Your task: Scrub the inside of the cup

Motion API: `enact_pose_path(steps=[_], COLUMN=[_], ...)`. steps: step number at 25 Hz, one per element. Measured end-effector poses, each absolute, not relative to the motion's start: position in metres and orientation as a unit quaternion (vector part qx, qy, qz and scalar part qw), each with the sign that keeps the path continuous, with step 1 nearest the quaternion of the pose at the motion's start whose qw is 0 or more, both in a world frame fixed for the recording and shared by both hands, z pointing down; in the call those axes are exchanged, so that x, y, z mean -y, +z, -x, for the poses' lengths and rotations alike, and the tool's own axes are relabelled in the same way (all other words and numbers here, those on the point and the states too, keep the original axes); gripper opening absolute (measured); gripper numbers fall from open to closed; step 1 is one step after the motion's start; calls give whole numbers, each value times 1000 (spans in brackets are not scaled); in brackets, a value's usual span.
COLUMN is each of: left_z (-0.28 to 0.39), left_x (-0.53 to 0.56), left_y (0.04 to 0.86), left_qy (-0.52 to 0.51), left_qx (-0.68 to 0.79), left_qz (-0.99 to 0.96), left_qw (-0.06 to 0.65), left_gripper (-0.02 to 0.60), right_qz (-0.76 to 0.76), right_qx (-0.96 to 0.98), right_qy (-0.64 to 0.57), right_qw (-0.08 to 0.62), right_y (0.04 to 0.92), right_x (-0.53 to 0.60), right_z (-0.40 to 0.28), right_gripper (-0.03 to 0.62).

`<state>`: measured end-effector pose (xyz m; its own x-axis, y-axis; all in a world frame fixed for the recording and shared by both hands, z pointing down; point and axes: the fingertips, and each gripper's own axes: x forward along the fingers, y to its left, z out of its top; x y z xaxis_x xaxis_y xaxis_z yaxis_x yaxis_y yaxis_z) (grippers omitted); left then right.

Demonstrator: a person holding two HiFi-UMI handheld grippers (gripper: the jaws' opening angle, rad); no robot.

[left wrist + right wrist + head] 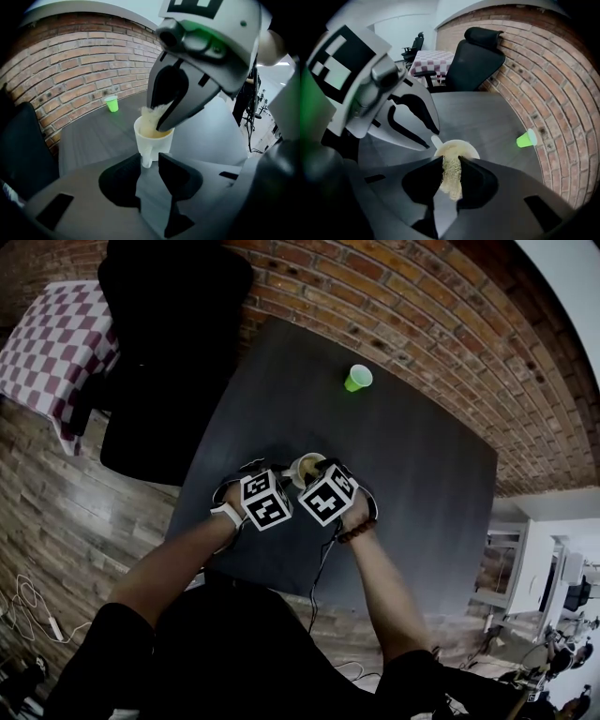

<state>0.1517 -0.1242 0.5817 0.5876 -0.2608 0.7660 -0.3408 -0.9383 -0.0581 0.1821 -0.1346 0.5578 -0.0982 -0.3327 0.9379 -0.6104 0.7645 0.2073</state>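
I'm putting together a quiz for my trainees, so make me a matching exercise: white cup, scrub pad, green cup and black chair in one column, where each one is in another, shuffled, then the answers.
Things:
1. white cup
2. scrub pad
3. green cup
4. black chair

Places:
A. alone on the table, near the brick wall
B. pinched in the right tool, dipping into a cup
C. off the table, beside the checked cloth
D. held by its handle in the left tool

Pairs: 1-D, 2-B, 3-A, 4-C
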Motion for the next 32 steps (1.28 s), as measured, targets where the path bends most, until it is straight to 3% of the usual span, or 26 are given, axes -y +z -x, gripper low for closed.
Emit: enact_pose_path(steps=[6, 11, 21, 27, 32], left_z=[-154, -153, -140, -140, -141], left_x=[120, 121, 118, 109, 109], left_y=[586, 588, 574, 578, 581], left_qy=[425, 424, 391, 393, 398], left_qx=[169, 170, 190, 192, 192], left_qz=[-887, -887, -898, -896, -893], left_qw=[59, 61, 72, 80, 83], left_gripper=[127, 127, 127, 127, 127], right_qz=[-329, -340, -356, -251, -236], right_qx=[707, 719, 787, 757, 737], right_qy=[145, 111, 108, 134, 191], right_qw=[610, 596, 492, 588, 604], right_y=[580, 537, 448, 532, 580], right_x=[143, 139, 143, 133, 136], right_z=[-189, -195, -209, -190, -189], right_gripper=[91, 91, 91, 91, 91])
